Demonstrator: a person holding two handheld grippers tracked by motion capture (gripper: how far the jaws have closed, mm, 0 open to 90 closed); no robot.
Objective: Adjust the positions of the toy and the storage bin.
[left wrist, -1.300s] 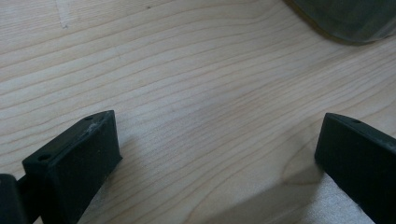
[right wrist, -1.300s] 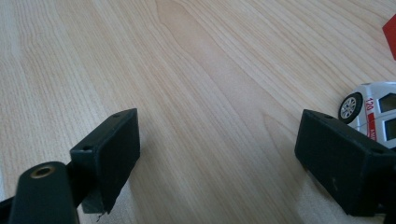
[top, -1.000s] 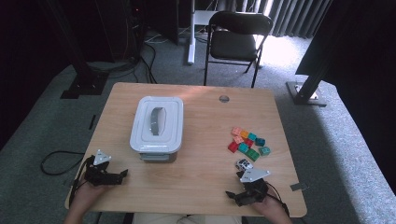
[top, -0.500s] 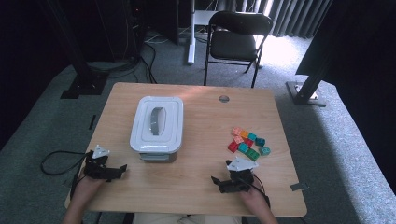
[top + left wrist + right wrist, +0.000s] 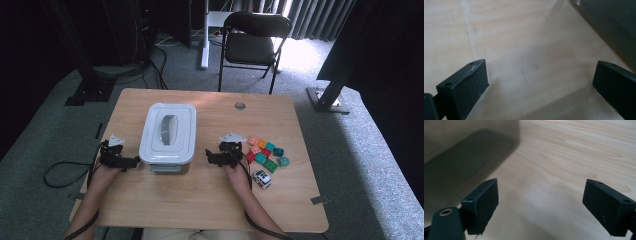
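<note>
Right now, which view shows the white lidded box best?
The high view: the whole white lidded box with its grey handle shows, between both grippers. The right gripper view catches one blurred wall; the left gripper view, a dark edge.

Wooden table (image 5: 280,107), black folding chair (image 5: 252,42), grey carpet (image 5: 45,135), dark curtains (image 5: 310,17), sunlit patch

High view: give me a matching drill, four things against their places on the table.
Things:
1. box
2. toy car
3. left gripper
4. blocks

Places:
A. right of the right gripper, far side
B. at the box's left side
C. between the two grippers
D. nearer the person than the blocks

Pairs: 1-C, 2-D, 3-B, 4-A
</note>
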